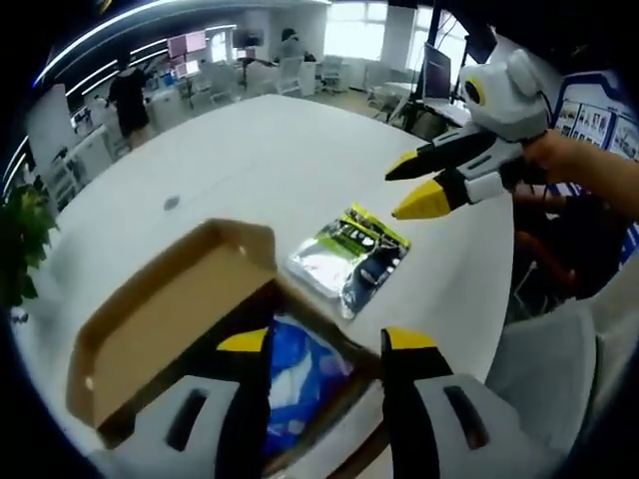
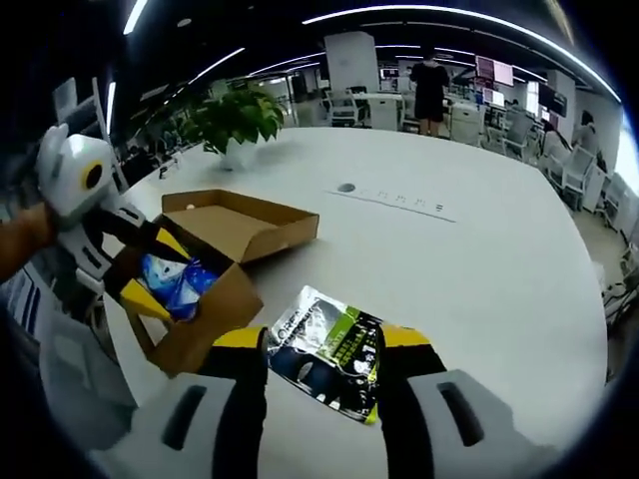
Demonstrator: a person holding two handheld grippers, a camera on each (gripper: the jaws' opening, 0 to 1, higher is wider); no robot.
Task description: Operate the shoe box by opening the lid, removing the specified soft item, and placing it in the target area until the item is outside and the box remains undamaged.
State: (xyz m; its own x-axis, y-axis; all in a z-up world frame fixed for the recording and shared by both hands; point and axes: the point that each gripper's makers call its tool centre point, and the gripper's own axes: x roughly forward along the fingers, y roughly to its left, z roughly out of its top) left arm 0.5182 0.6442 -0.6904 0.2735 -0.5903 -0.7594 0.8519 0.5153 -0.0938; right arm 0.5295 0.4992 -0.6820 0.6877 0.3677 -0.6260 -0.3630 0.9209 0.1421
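Left gripper: jaws apart, over the open box, blue item inside. Right gripper: jaws apart, above the packet lying flat on the white table beside the box. Beyond: potted plant at the table's edge; office desks, chairs, a standing person, ceiling strip lights.

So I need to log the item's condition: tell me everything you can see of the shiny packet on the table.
The packet is a flat, glossy foil-like pouch, silvery with a green and yellow band at one end and dark printed patches. It lies flat on the white table, outside the open cardboard shoe box and apart from it. In the right gripper view it sits between that gripper's open jaws; whether they touch it is unclear.
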